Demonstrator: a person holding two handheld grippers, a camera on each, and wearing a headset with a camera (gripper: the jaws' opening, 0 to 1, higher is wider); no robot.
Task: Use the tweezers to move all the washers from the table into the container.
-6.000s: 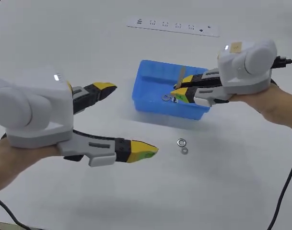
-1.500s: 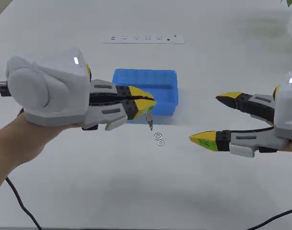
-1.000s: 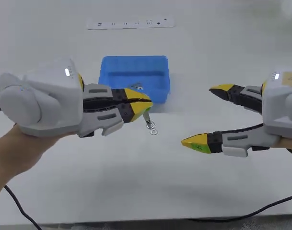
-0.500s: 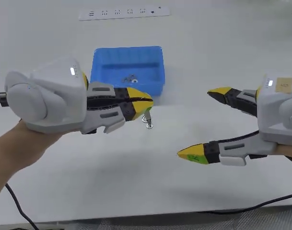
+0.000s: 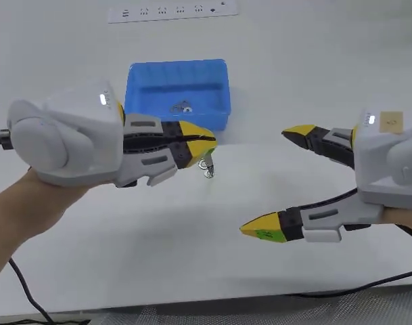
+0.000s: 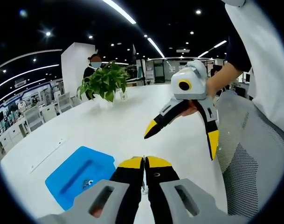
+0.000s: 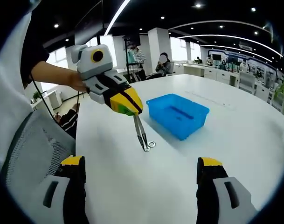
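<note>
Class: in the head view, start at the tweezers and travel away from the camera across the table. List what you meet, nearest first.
tweezers → blue container → power strip

Desk (image 5: 192,237): white, plain top, wide. Power strip (image 5: 172,11): white, long, several sockets, flat on the desk's far side. Chair (image 6: 249,158): grey mesh back, close against the desk's near edge in the left gripper view; also at the left of the right gripper view. Potted plant (image 6: 104,83): green, leafy, standing at the far end of the desk. Person (image 6: 94,65): standing just behind the plant, beside a white pillar (image 6: 76,60). Ceiling (image 6: 179,18): dark, with long strip lights (image 6: 119,11) and small spotlights. Background of the right gripper view: white columns (image 7: 156,44), rows of office desks, further people (image 7: 164,63) well off.
</note>
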